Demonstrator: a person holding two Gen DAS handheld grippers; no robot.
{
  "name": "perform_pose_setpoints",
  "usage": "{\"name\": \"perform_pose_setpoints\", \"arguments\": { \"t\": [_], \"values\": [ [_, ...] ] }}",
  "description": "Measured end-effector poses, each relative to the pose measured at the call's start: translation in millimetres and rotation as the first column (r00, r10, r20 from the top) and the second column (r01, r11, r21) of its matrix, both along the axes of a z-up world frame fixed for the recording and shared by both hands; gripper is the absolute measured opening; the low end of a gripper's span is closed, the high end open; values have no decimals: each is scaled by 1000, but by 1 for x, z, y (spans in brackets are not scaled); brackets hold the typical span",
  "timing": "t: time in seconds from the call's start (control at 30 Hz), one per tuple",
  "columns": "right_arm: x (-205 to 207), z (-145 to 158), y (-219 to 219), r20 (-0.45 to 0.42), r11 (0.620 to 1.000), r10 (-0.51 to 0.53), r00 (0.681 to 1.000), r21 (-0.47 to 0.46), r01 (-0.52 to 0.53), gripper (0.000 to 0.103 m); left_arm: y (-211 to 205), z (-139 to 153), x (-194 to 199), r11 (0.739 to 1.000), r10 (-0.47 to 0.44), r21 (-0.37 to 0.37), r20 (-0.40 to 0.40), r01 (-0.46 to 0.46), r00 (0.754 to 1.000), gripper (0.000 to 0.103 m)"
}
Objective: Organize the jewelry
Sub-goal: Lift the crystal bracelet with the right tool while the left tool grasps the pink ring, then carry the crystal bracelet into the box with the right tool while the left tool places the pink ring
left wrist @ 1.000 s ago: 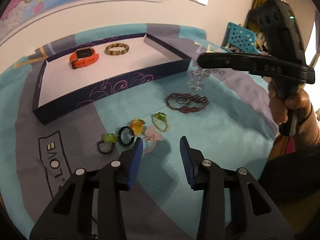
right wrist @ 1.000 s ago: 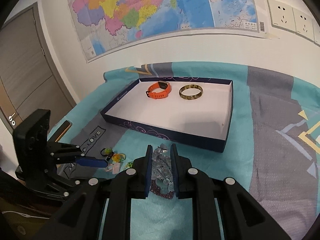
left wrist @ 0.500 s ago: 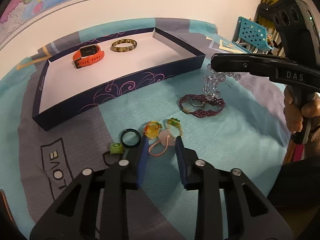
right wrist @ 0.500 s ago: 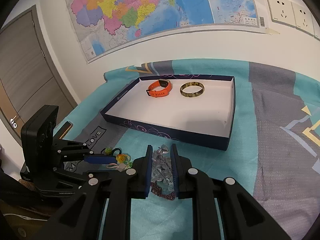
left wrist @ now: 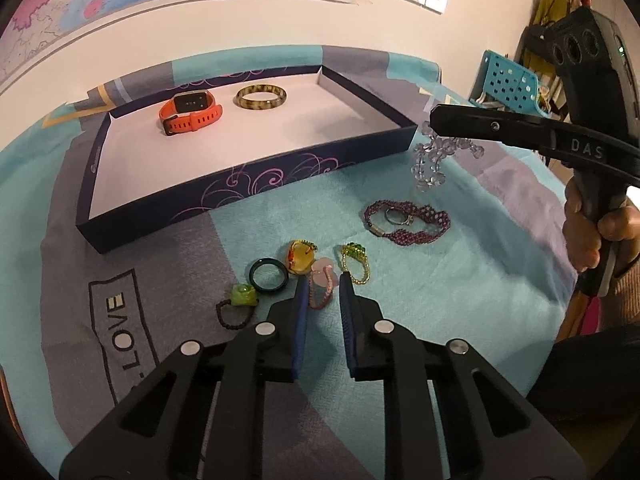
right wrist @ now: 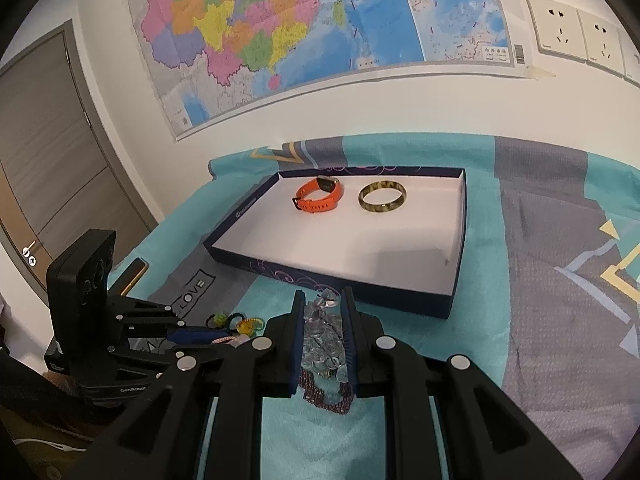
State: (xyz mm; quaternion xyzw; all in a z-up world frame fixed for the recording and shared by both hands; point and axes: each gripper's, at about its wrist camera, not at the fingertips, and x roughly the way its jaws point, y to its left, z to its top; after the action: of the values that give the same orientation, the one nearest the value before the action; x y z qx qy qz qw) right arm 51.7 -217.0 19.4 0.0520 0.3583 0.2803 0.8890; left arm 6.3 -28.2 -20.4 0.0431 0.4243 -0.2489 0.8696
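Note:
My left gripper (left wrist: 323, 286) is low over the teal cloth with its jaws closing. A pink beaded ring (left wrist: 322, 286) lies between the blue pads; the left pad is against it and the right one stands just off it. My right gripper (right wrist: 323, 300) is shut on a clear crystal bracelet (left wrist: 430, 160), which dangles above the cloth near the corner of the dark blue tray (left wrist: 248, 184). An orange watch (left wrist: 190, 114) and a tortoiseshell bangle (left wrist: 260, 97) lie on the tray's white floor.
On the cloth lie a purple beaded bracelet (left wrist: 416, 232) around a silver ring (left wrist: 396, 216), an amber ring (left wrist: 300, 258), a green-and-gold ring (left wrist: 354, 260), a dark ring (left wrist: 269, 276) and a green-stone ring (left wrist: 244, 296). A hand (left wrist: 584, 232) grips the right tool. A blue basket (left wrist: 508, 84) stands behind.
The left gripper's jaws have narrowed around the pink ring, and it has edged forward over the ring cluster. The right gripper has held still with the crystal bracelet in it.

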Motion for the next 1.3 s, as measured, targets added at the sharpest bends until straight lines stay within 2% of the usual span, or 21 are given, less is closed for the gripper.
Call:
{"name": "perform_pose_setpoints", "arguments": {
  "t": [0.43, 0.8, 1.3],
  "values": [
    [19, 14, 4, 24, 1000, 10, 1000, 12, -10, 16, 16, 31, 5, 995, 22, -98, 47, -17, 999, 16],
    [44, 23, 12, 36, 1000, 9, 999, 16, -10, 16, 28, 46, 36, 993, 68, -101, 73, -60, 995, 16],
    [95, 27, 27, 28, 1000, -1, 1000, 8, 0, 16, 35, 45, 85, 991, 110, -81, 66, -105, 992, 16]
  ]
}}
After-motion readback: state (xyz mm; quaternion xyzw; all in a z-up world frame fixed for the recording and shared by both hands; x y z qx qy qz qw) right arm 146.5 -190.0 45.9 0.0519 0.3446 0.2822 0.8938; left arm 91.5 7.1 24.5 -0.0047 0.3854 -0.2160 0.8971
